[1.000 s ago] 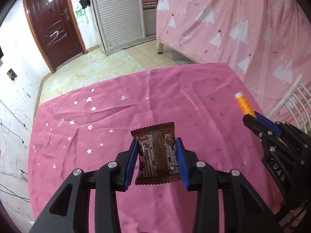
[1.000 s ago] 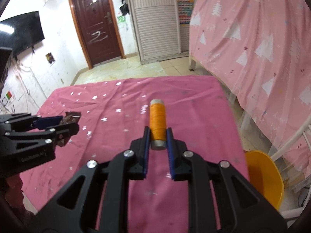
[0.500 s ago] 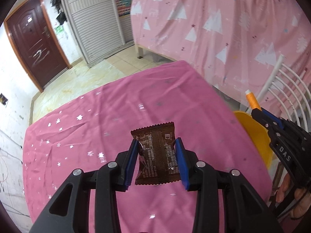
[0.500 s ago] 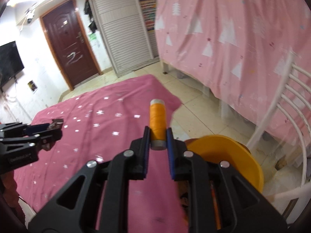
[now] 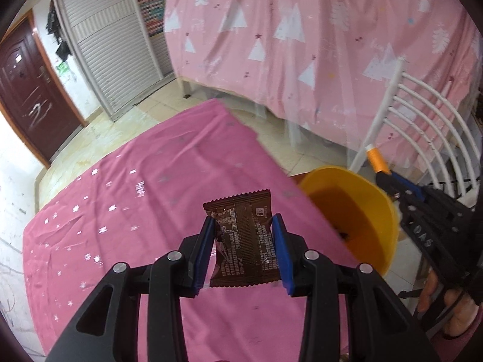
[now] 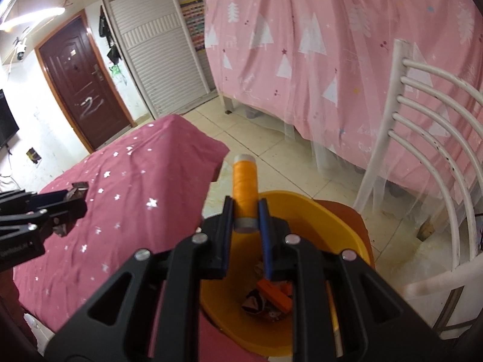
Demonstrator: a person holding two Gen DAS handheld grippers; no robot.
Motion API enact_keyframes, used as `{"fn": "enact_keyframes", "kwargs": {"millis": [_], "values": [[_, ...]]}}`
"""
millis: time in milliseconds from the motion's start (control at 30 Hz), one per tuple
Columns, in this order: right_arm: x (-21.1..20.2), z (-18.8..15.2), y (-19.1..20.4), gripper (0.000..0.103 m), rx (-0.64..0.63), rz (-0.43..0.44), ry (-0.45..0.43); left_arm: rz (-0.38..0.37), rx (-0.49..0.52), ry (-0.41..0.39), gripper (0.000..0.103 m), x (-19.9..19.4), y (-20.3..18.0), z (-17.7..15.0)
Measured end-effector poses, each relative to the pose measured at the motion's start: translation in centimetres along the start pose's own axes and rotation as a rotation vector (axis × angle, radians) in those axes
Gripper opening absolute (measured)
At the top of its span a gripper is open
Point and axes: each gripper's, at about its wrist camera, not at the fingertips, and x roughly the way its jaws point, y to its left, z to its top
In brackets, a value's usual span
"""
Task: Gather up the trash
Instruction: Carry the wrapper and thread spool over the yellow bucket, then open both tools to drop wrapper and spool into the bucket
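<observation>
Clamping an orange spool of thread (image 6: 244, 191) between its blue pads, the right gripper (image 6: 246, 211) hangs above the round yellow plastic bin (image 6: 347, 235), so letting go over the middle should drop it cleanly among the scraps inside. The left gripper (image 5: 244, 242) pinches a brown foil snack wrapper (image 5: 244, 241) above the pink star-print tablecloth (image 5: 120, 205), beside the bin, and should probably cross the rim before releasing.

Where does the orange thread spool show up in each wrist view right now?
Left wrist: the orange thread spool is at the right edge, sticking up from the right gripper, above the yellow bin's far rim.
Right wrist: the spool is centre frame, clamped between the gripper's fingers, over the bin.
Shared landmark: the white chair back.
</observation>
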Motion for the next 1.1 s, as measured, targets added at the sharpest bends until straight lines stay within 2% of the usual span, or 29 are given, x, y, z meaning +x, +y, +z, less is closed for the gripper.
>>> {"fn": "enact_keyframes", "kwargs": {"millis": [300,700,833,967,1100], "values": [[1.1,-1.3,-3.6,0.016,0.062,-0.036,0.041,-0.096,0.059,-0.017,0.033,0.3,-5.4,1.0],[3.3,-2.6,-6.1,0.016,0.121,-0.026,0.123,-0.275,0.053,0.002,0.033,1.7,-9.0,2.2],[3.3,-2.8,-6.4,0.032,0.136,-0.028,0.130,-0.290,0.050,0.006,0.040,2.1,-9.9,2.4],[3.1,-2.7,-6.5,0.034,0.142,-0.031,0.125,-0.297,0.043,0.006,0.059,2.3,-10.1,2.5],[3.0,-2.6,-6.4,0.035,0.145,-0.029,0.123,-0.285,0.038,0.003,0.061,2.3,-9.8,2.4]]}}
